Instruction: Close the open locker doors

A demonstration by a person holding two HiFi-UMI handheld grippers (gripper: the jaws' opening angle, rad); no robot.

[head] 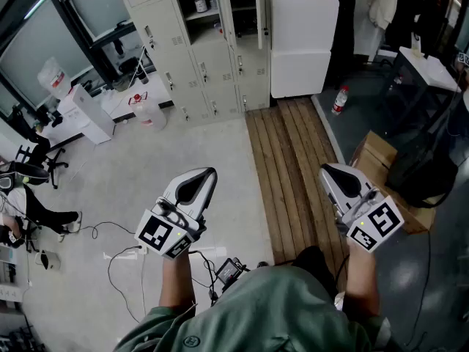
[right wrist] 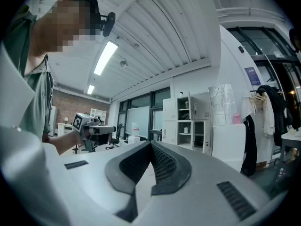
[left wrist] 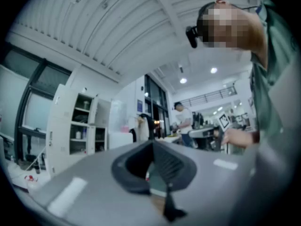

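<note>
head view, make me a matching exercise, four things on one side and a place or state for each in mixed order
1 locker doors
2 bottle
3 cardboard box
4 left gripper

a shut, empty
b upright on the floor near the white cabinet
c open, at the top
d brown, right of the wooden planks

Pairs: 1-c, 2-b, 3-d, 4-a

I read: lockers (head: 212, 50) at floor's (head: 183, 152) far edge | cabinet (head: 304, 42) just right of them | planks (head: 286, 160) run from there toward me | left claw (head: 211, 173) left of planks, right claw (head: 327, 169) at their right edge | box (head: 377, 156) right of that
</note>
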